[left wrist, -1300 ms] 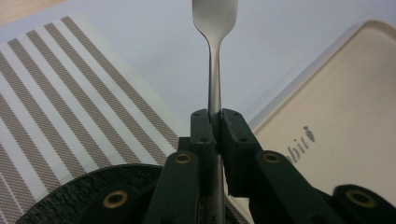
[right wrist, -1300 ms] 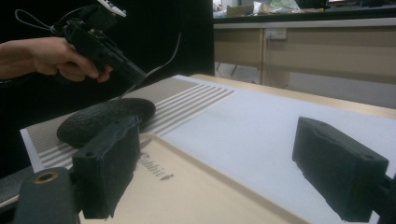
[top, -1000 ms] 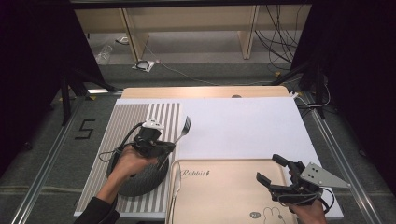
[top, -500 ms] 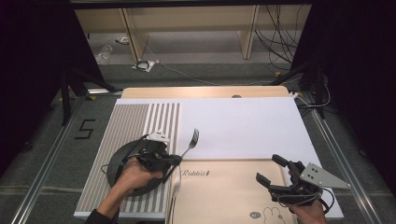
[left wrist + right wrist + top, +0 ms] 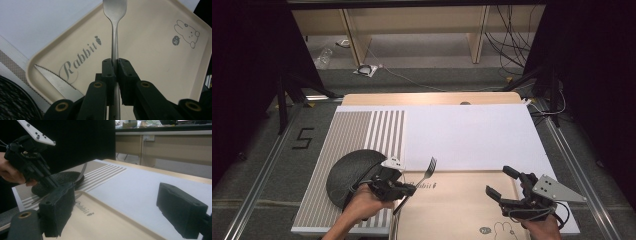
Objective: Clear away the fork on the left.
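A dark carpeted floor [image 5: 252,165] is seen at the far left of the high view, marked with a "5" in black tape [image 5: 302,138], and a metal rail [image 5: 259,192] runs along the worktop's left edge. The worktop [image 5: 422,98] is of pale wood and is covered by a white mat [image 5: 472,135] whose left part is striped in grey. On the stripes, near the front, a dark round bowl [image 5: 349,172] is set. Just right of it the left tongs [image 5: 409,189] are held in a hand [image 5: 362,205] and are clamped on the handle of a fork [image 5: 428,170], which is raised tines-up over the left end of a beige tray [image 5: 462,200]; in the left gripper view the fork [image 5: 115,30] is seen pinched between the jaws above the tray [image 5: 150,57], which is printed with "Rabbit" and a rabbit drawing. A serrated knife [image 5: 57,83] is laid in the tray's corner. Farther right, the right tongs [image 5: 499,182] are held low over the tray's right end with the jaws wide apart and nothing between them. Beyond the worktop, wooden shelf legs [image 5: 354,40] and loose cables [image 5: 507,35] are seen on the floor, with black curtains [image 5: 592,75] at both sides.
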`<state>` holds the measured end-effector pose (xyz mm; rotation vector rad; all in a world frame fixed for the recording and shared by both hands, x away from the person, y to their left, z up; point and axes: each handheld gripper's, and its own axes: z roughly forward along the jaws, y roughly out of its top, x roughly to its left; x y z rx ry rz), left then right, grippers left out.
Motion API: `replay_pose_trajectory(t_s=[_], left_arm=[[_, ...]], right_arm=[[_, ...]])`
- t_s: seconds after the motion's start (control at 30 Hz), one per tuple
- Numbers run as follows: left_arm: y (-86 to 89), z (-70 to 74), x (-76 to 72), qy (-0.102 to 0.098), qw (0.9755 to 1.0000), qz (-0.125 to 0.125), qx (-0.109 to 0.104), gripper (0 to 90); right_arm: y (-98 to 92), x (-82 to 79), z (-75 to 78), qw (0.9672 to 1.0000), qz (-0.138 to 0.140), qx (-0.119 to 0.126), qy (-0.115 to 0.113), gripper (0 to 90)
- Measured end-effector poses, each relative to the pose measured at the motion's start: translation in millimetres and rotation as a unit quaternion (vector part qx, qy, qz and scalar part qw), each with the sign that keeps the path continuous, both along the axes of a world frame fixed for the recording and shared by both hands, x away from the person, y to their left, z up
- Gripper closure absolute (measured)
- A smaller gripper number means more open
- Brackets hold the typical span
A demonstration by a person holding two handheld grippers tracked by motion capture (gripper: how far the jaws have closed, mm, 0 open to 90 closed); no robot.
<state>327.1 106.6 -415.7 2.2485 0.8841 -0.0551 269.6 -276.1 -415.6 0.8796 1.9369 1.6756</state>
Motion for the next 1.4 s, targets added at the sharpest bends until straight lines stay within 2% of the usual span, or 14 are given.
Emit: replay_pose_trajectory(t_s=[0.2, 0.33, 0.63, 0.77, 1.0, 1.17, 1.33, 1.4], left_arm=[[-1.9, -4.1, -8.3, 0.011, 0.9999, -0.001, 0.0, 83.2], [-5.4, -6.8, -15.9, 0.014, 0.9999, -0.008, 0.002, 83.2], [-15.4, -16.5, -27.7, 0.035, 0.9991, -0.022, 0.004, 83.2], [-18.2, -21.5, -30.2, 0.046, 0.9984, -0.032, 0.012, 83.2], [-22.6, -23.7, -32.5, 0.053, 0.9975, -0.041, 0.022, 83.2], [-26.9, -27.4, -34.9, 0.056, 0.9965, -0.054, 0.032, 83.2], [-34.3, -32.7, -38.6, 0.06, 0.9949, -0.062, 0.053, 83.2], [-37.3, -35.1, -40.1, 0.054, 0.9941, -0.064, 0.069, 83.2]], right_arm=[[0.7, -0.5, 0.3, 1.0, 0.001, -0.002, 0.0, 16.2], [0.3, -0.5, 0.6, 1.0, 0.0, -0.003, -0.001, 16.2], [0.1, -0.8, 0.9, 1.0, 0.0, -0.003, 0.0, 16.2], [0.1, -1.1, 1.1, 1.0, 0.0, -0.003, 0.0, 16.2], [0.2, -0.8, 0.9, 1.0, 0.001, -0.003, 0.0, 16.2], [0.6, -0.9, 0.9, 1.0, 0.002, -0.003, 0.0, 16.2], [0.3, -0.8, 0.9, 1.0, 0.001, -0.004, 0.0, 16.2], [0.5, -0.9, 0.9, 1.0, 0.002, -0.003, 0.0, 16.3]])
